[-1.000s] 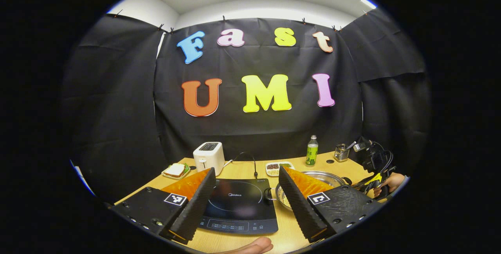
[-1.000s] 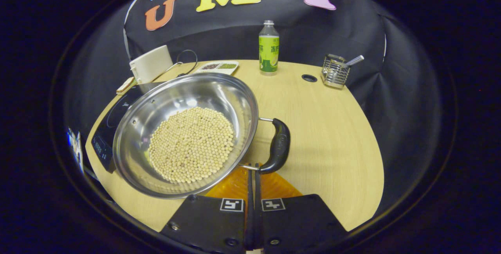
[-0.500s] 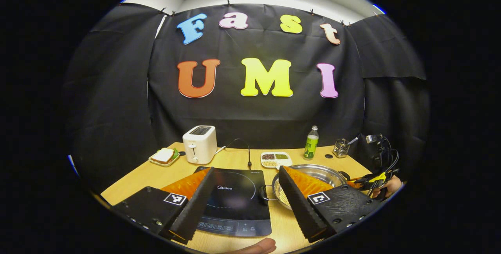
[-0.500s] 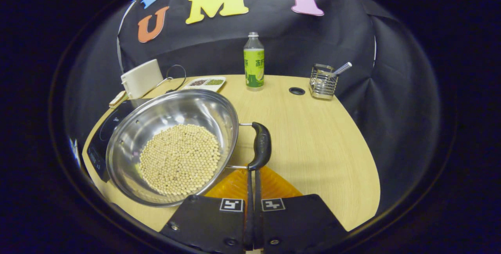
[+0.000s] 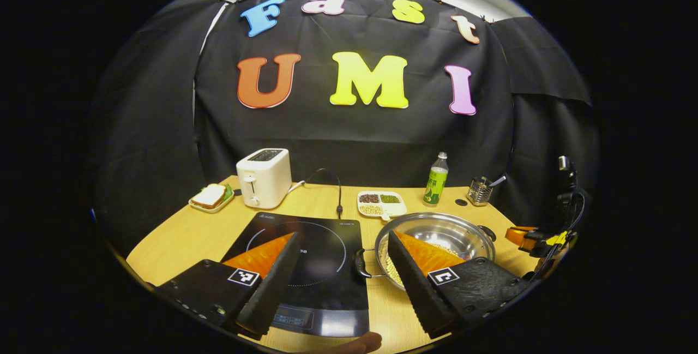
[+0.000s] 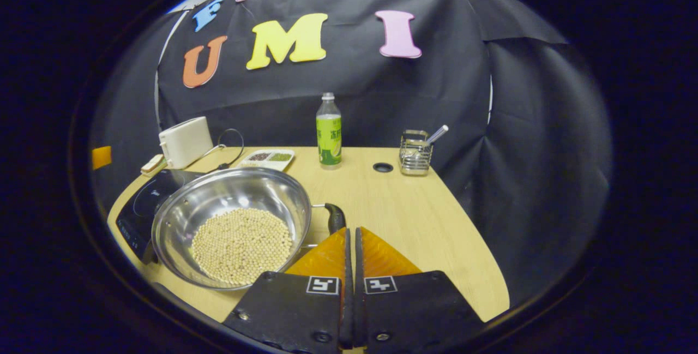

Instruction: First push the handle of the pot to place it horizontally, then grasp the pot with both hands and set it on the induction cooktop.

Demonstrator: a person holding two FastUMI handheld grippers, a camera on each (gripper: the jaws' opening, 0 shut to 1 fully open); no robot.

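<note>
Lying level, pot [image 6: 232, 223] handles point sideways, seemingly; left tongs [image 5: 343, 245] wide, right tongs [image 6: 350, 231] closed, empty.

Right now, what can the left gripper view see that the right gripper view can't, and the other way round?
Left gripper view: the left gripper with jaws wide apart, plus the induction cooktop laid out whole, ring and control strip.

Right gripper view: the right gripper with jaws closed, just behind the pot's black handle, and a clear look down at the beans.

Both: the pot, toaster, green bottle, snack tray, wire holder and table.
</note>
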